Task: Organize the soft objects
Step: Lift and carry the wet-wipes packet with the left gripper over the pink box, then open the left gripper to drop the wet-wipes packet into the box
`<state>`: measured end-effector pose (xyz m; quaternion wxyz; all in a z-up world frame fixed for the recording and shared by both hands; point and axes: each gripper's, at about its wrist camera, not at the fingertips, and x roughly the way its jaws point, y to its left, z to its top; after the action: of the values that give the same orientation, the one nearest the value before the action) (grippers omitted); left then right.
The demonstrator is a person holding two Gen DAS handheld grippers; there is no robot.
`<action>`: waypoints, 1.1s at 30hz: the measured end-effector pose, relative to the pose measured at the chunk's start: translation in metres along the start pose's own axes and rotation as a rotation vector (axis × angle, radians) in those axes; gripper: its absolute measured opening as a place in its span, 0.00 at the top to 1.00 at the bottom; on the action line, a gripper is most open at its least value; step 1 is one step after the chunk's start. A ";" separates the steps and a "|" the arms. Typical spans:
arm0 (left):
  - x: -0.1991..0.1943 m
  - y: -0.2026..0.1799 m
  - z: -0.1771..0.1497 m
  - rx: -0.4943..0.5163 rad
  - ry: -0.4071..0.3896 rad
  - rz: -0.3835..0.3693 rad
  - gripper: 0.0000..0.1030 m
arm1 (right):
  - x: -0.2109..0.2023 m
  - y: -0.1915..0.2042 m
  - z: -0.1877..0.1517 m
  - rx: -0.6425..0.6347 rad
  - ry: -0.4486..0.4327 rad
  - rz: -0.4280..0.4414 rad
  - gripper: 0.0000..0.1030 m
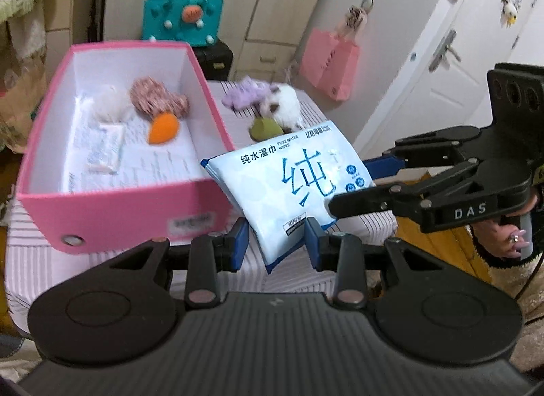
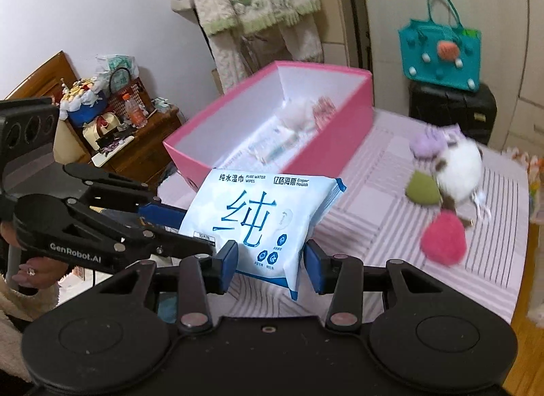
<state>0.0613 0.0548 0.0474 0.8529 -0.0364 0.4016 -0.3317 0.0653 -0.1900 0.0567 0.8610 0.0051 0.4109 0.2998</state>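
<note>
A blue and white pack of wet wipes is held in the air beside the front corner of the pink box. My left gripper and my right gripper each have fingers on either side of the pack's lower edge. In the left wrist view the other gripper clamps the pack's right edge. In the right wrist view the other gripper meets the pack's left edge. The box holds a brown knit toy, an orange sponge and wrapped packets.
On the striped bedcover lie a purple plush, a white fluffy toy, a green sponge and a pink pompom. A teal bag stands on a black case behind the box. A cluttered wooden nightstand stands left.
</note>
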 end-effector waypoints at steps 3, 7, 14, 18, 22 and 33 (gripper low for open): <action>-0.010 0.011 0.004 -0.010 -0.034 0.012 0.67 | 0.003 0.010 0.013 -0.028 -0.012 0.006 0.52; -0.019 0.029 0.010 -0.034 -0.070 0.026 0.67 | 0.011 0.024 0.028 -0.073 -0.040 -0.003 0.52; -0.010 0.064 0.023 -0.106 -0.085 0.041 0.67 | 0.034 0.040 0.061 -0.146 -0.091 -0.038 0.52; 0.006 0.086 0.033 -0.154 -0.081 0.054 0.67 | 0.051 0.040 0.079 -0.188 -0.113 -0.060 0.52; 0.014 0.094 0.040 -0.141 -0.093 0.098 0.66 | 0.068 0.034 0.092 -0.171 -0.133 -0.036 0.52; 0.051 0.113 0.068 -0.093 0.073 0.182 0.66 | 0.112 0.014 0.111 -0.177 -0.055 -0.033 0.52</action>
<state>0.1934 0.0986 0.0222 0.8618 -0.0270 0.4488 -0.2349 0.1913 -0.0933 0.0548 0.8738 -0.0692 0.3590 0.3206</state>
